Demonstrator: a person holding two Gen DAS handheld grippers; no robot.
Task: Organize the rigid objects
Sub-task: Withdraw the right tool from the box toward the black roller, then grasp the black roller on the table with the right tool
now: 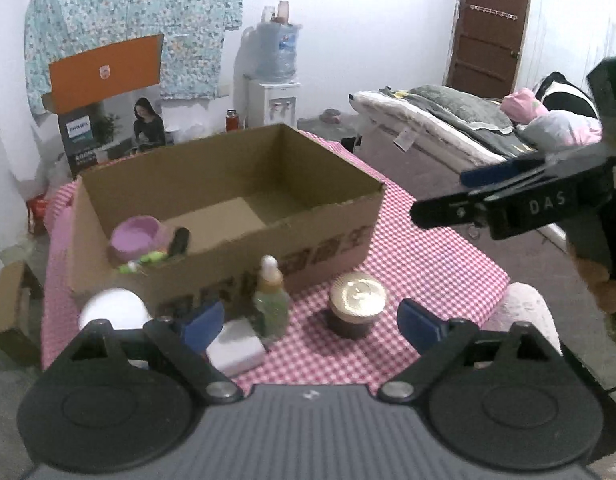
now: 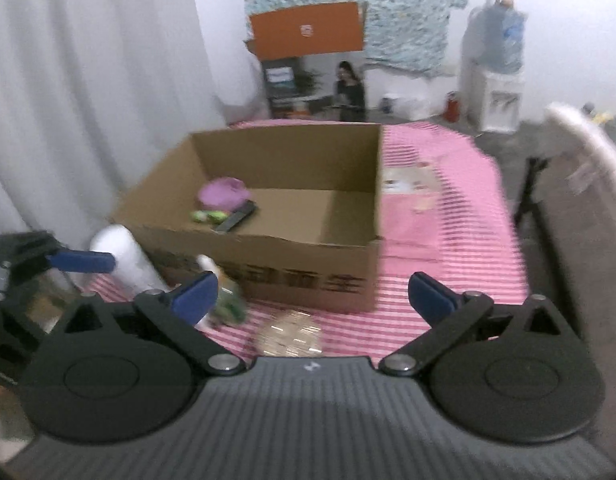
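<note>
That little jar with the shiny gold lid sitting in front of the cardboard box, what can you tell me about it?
The jar is short and round, with a dark body, maybe glass, and a gold lid embossed with a pattern too blurred to read. The lid is on. It stands upright on the pink checked tablecloth, just in front of the cardboard box without touching it. A green bottle stands apart to its left. Neither gripper touches it.

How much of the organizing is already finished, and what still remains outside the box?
Done: purple bowl and a dark object lie in the cardboard box. In hand: nothing; left gripper and right gripper are open. Left: green bottle, gold-lidded jar, white block, white container.
</note>
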